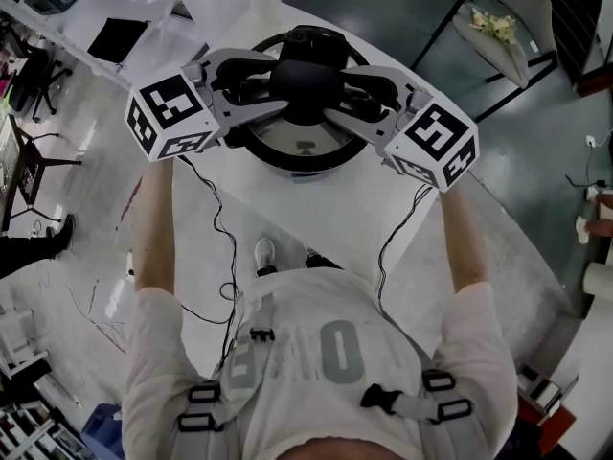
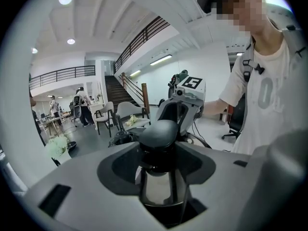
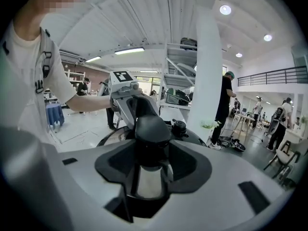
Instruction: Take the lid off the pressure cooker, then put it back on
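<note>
Above the white table (image 1: 316, 220), lid knob (image 1: 305, 84) pinched by left tool (image 1: 261, 91) and right tool (image 1: 356, 96) — opposite sides.

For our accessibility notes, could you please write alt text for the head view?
Top-down view: the left tool and right tool clamp the black knob of a pressure cooker lid from opposite sides, above a white table.

**White table bearing a pressure cooker**

A white table (image 1: 321, 209) fills the middle of the head view, narrowing toward the person. A round, black-rimmed pressure cooker (image 1: 287, 164) stands on its far part. Thin black cables (image 1: 218, 220) run across the tabletop on either side.
</note>
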`<state>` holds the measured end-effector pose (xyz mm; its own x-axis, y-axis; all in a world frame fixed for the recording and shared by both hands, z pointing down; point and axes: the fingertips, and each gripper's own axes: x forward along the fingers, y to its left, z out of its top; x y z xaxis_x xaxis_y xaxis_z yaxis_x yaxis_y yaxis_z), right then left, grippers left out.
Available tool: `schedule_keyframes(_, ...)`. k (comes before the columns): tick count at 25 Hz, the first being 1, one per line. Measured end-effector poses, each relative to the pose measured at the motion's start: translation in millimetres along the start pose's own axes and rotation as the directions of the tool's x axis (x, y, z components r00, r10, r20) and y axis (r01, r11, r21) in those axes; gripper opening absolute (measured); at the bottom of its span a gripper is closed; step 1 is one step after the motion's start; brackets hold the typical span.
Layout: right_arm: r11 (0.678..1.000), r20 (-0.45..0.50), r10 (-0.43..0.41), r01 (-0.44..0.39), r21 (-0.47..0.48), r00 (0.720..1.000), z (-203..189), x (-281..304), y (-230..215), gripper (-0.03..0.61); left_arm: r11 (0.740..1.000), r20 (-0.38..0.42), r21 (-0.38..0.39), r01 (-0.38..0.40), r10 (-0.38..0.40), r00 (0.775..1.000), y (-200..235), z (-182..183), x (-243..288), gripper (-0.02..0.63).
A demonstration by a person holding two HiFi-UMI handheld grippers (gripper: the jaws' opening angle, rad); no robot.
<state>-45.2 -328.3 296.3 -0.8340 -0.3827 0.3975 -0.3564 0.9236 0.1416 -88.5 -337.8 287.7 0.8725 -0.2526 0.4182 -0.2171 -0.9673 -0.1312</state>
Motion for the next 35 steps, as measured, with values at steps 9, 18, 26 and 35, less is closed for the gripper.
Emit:
schedule_keyframes(9, 1.000, -0.016, -0.019, 0.019, -0.009, 1.000, -15, -58, 42, 0.217, 0.999, 0.016, 0.042, -0.001, 0.000, 1.000, -68, 26, 17, 0.230)
schedule_keyframes(18, 0.999, -0.089, -0.051, 0.053, 0.013, 0.995, -87, -141, 90, 0.219, 0.997, 0.029, 0.062, 0.054, -0.056, 0.998, -164, 30, 87, 0.230)
schedule_keyframes(26, 0.998, -0.169, -0.042, 0.049, 0.039, 0.985, -114, -156, 102, 0.221, 0.995, 0.005, 0.066, 0.073, -0.073, 0.997, -188, 26, 109, 0.230)
schedule_keyframes(35, 0.995, -0.229, -0.016, 0.037, 0.089, 0.973, -124, -153, 101, 0.221, 0.994, -0.025, 0.011, 0.106, -0.105, 0.994, -188, 16, 116, 0.230)
